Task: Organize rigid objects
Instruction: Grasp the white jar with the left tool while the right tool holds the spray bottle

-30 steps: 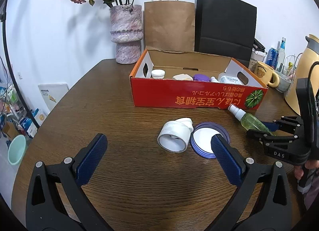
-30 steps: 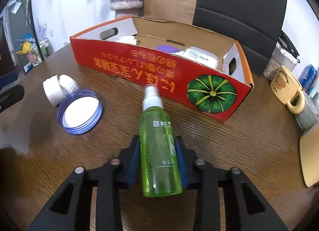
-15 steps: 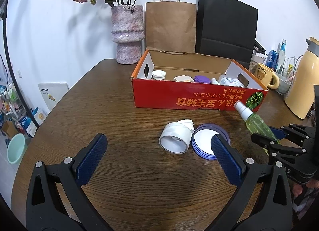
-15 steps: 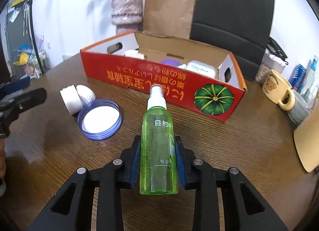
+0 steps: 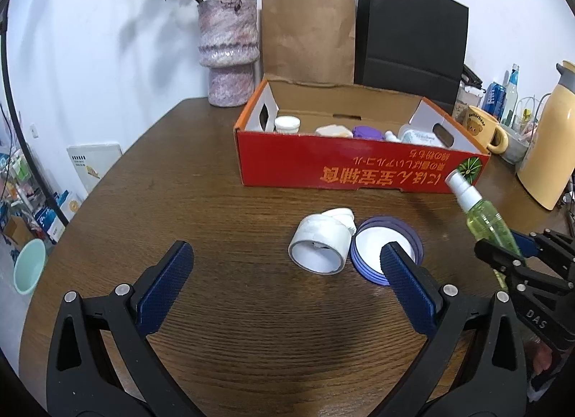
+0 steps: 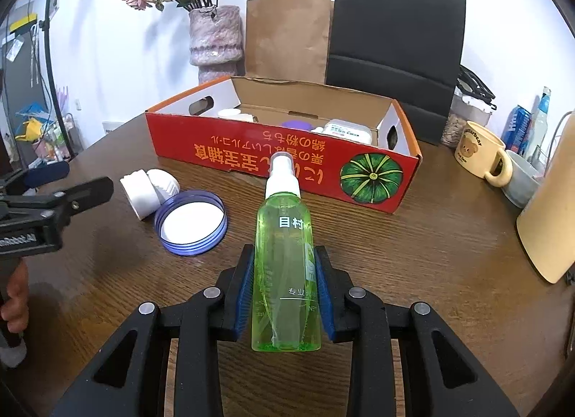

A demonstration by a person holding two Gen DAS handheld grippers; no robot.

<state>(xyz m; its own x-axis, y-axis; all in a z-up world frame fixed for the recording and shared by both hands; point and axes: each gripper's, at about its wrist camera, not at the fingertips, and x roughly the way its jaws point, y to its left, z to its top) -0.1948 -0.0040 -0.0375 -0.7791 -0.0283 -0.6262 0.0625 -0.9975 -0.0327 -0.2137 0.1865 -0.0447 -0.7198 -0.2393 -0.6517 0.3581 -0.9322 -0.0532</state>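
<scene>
My right gripper is shut on a green spray bottle with a white nozzle and holds it above the table, nozzle toward the red cardboard box. The bottle and right gripper also show at the right of the left wrist view. My left gripper is open and empty, low over the table. Just beyond it lie a white tape roll and a purple lid. The box holds several small containers.
A flower vase, a brown paper bag and a black bag stand behind the box. A bear mug, a grey bowl, bottles and a yellow kettle crowd the right side.
My right gripper has lifted the green bottle off the table and raised it, drawing back a little from the box. My left gripper has stayed open and nearly still.
</scene>
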